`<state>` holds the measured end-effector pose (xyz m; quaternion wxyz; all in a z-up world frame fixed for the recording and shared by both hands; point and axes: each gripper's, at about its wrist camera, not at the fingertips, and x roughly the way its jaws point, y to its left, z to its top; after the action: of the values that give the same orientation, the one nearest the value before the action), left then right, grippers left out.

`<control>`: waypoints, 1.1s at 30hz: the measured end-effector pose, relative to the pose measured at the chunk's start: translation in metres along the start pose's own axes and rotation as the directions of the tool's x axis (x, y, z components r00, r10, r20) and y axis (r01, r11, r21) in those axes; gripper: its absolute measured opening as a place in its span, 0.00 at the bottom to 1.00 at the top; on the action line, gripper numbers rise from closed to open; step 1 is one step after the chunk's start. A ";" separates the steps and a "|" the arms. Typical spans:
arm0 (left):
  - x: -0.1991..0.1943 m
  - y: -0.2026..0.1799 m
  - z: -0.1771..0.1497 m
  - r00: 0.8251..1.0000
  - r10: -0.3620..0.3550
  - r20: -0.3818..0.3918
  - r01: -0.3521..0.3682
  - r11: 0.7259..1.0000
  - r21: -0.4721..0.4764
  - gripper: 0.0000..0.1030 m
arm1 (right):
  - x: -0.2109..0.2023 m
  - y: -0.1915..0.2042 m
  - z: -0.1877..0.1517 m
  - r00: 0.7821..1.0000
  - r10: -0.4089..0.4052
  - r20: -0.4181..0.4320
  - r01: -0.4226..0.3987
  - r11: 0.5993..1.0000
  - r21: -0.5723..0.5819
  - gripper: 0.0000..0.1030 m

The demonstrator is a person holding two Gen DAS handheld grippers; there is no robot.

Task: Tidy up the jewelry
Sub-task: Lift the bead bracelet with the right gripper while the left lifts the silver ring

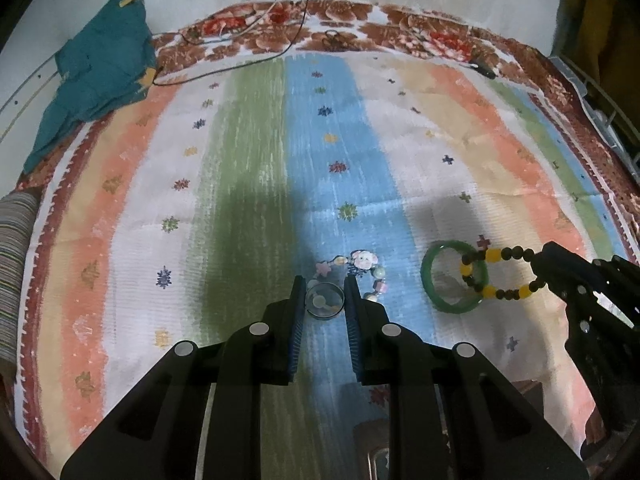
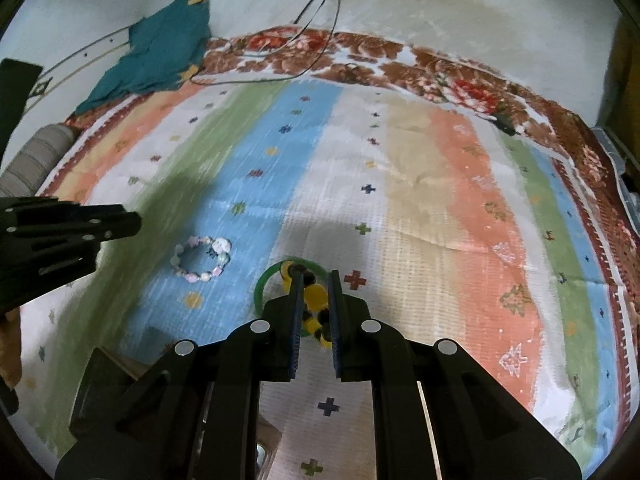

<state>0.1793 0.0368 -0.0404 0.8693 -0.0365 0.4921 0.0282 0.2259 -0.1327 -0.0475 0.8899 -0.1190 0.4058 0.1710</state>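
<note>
My left gripper (image 1: 325, 285) is shut on a small clear glass bangle (image 1: 324, 300), held just above a pastel bead bracelet (image 1: 366, 268) lying on the striped cloth (image 1: 248, 168). The pastel bracelet also shows in the right wrist view (image 2: 204, 260). My right gripper (image 2: 316, 280) is shut on a yellow-and-dark bead bracelet (image 2: 314, 300), which hangs over a green jade bangle (image 2: 264, 284). In the left wrist view the bead bracelet (image 1: 496, 276) overlaps the green bangle (image 1: 436, 280), with the right gripper (image 1: 560, 268) at its right end.
A teal cloth (image 1: 100, 60) lies at the far left corner. Thin black cables (image 1: 280, 20) run across the back floral border. A striped roll (image 1: 16, 264) sits at the left edge. A brown box edge (image 2: 120, 360) shows near the front.
</note>
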 end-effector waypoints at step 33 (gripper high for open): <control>-0.039 -0.017 -0.019 0.999 -0.032 0.042 0.030 0.998 0.049 0.18 | 0.002 -0.024 -0.025 0.992 0.023 -0.122 -0.014 0.997 0.076 0.21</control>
<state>0.1448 0.0178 -0.0158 0.8806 -0.0224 0.4734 0.0035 0.2197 -0.1629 -0.0631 0.8655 -0.0922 0.4669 0.1562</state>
